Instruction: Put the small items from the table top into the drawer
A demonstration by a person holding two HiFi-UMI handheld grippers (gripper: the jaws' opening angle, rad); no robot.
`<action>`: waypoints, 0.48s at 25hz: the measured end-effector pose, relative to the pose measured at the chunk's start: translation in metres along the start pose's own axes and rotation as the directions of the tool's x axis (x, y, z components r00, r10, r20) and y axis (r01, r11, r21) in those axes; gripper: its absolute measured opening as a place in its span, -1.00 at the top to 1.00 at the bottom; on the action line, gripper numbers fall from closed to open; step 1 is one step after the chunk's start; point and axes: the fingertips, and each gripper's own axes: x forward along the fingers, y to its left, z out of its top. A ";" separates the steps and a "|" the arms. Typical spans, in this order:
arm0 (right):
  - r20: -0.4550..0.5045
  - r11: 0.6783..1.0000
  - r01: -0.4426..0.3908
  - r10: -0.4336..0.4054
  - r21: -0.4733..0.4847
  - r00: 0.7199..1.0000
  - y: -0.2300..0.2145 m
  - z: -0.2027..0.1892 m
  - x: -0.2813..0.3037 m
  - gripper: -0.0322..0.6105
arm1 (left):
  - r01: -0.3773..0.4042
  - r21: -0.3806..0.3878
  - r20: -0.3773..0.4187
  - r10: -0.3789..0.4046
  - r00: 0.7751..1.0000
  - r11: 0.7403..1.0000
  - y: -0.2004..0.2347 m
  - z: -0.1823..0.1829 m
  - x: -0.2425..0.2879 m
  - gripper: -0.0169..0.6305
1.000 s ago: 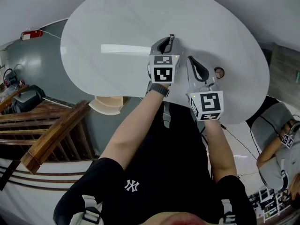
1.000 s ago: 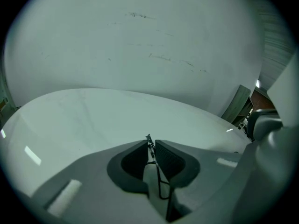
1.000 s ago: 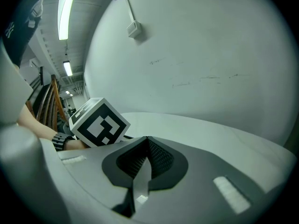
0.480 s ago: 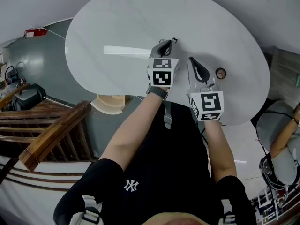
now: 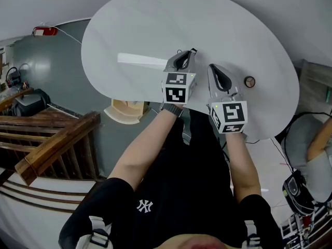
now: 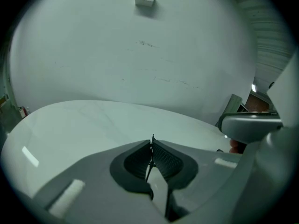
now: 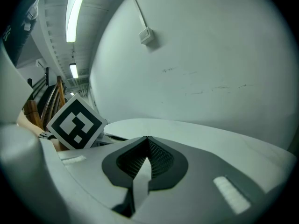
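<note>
- We count one small round item (image 5: pixel 249 82) lying loose on the white oval table (image 5: pixel 155 25), toward its right end and just right of the right gripper.
- A second small thing, one thin dark piece (image 6: pixel 151 149), stands upright, pinched between the pads of the left gripper (image 6: pixel 151 146). We cannot tell what it is.
- In the head view the left gripper (image 5: pixel 187 55) is held over the table's near middle, the dark piece (image 5: pixel 193 50) poking from its tip.
- The right gripper (image 5: pixel 212 69) is beside it, apart from it. Its jaws (image 7: pixel 145 141) are pressed together with nothing between them.
- We see two grippers, each carrying one marker cube.
- One pale wooden drawer (image 5: pixel 126 111) juts out from under the table's near edge, left of the left arm.
- One wooden railing (image 5: pixel 57 144) runs along the lower left.
</note>
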 end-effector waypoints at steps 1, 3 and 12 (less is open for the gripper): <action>0.002 1.000 -0.003 0.003 -0.003 1.000 0.005 0.001 -0.001 0.83 | 0.005 0.000 0.008 -0.005 1.000 1.000 0.000 0.001 -0.007 0.90; 0.006 1.000 -0.011 0.011 -0.013 1.000 0.015 0.002 -0.004 0.83 | 0.013 0.004 0.025 -0.013 1.000 1.000 0.000 0.004 -0.021 0.90; 0.037 0.998 -0.041 0.042 -0.041 0.998 0.063 0.011 -0.015 0.83 | 0.021 0.021 0.091 -0.023 0.996 1.000 0.012 0.014 -0.087 0.90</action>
